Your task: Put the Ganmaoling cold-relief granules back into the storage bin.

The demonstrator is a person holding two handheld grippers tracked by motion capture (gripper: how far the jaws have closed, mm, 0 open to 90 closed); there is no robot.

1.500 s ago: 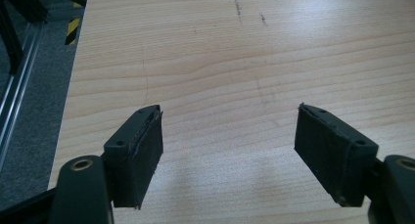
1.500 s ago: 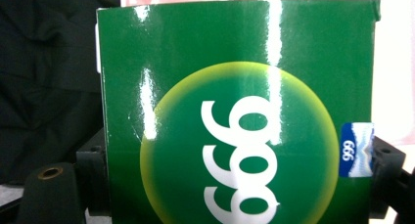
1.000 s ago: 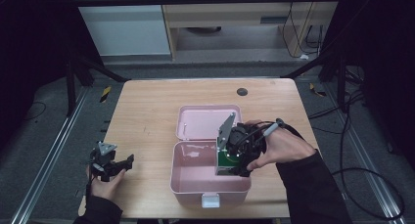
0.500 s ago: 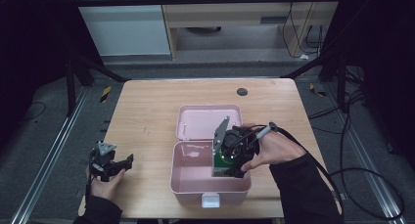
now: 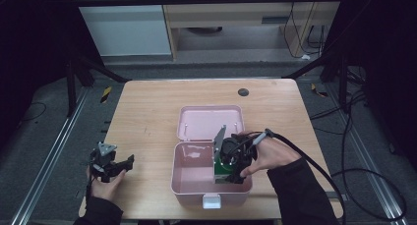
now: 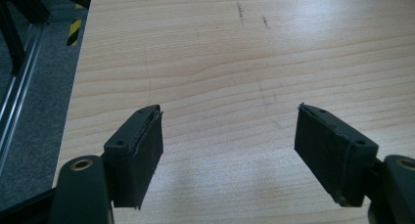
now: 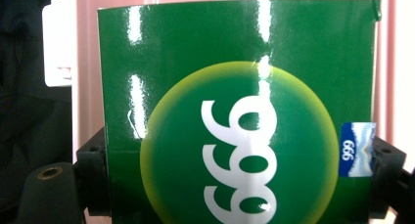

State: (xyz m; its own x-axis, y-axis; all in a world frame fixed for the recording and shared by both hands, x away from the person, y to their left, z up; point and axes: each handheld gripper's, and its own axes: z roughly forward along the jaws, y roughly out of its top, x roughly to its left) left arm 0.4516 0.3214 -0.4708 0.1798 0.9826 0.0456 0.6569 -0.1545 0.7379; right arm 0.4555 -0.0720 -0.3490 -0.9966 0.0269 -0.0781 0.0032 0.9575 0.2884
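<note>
While the left hand-held gripper (image 5: pixel 129 161) rests low near the front left corner of the counter (image 5: pixel 147 112), its jaws stand wide apart with nothing between them. In the left gripper view, its two black pads (image 6: pixel 142 150) frame bare pale wood grain, with the counter's left edge and a strip of grey floor (image 6: pixel 34 87) beyond it. The person's left hand (image 5: pixel 103 183) cups this gripper from below, and a grey three-cornered plate sits on top of it.

The right hand-held gripper (image 5: pixel 231 173) is clamped on a green box (image 5: pixel 221 173) and points down into a pink case (image 5: pixel 196 185) that stands open near the front middle of the counter. The case's lid (image 5: pixel 209 122) lies flat behind the tub, hinged at the far side, and a white latch (image 5: pixel 212 201) sits on its front wall. In the high view the green box is inside the tub, against its right side; whether it touches the floor of the tub cannot be told. The right hand (image 5: pixel 268 154) grips the tool from the right, with a black cable (image 5: pixel 314 166) trailing off toward the counter's right edge.

In the right gripper view the green box (image 7: pixel 235 111) is glossy, with a yellow-rimmed circle and white digits reading 999 turned sideways, plus a small blue label (image 7: pixel 357 148) at its right edge. The jaws press on both of its sides, and pink case wall shows behind it.

A small dark round spot (image 5: pixel 243 92) lies near the counter's far edge.
</note>
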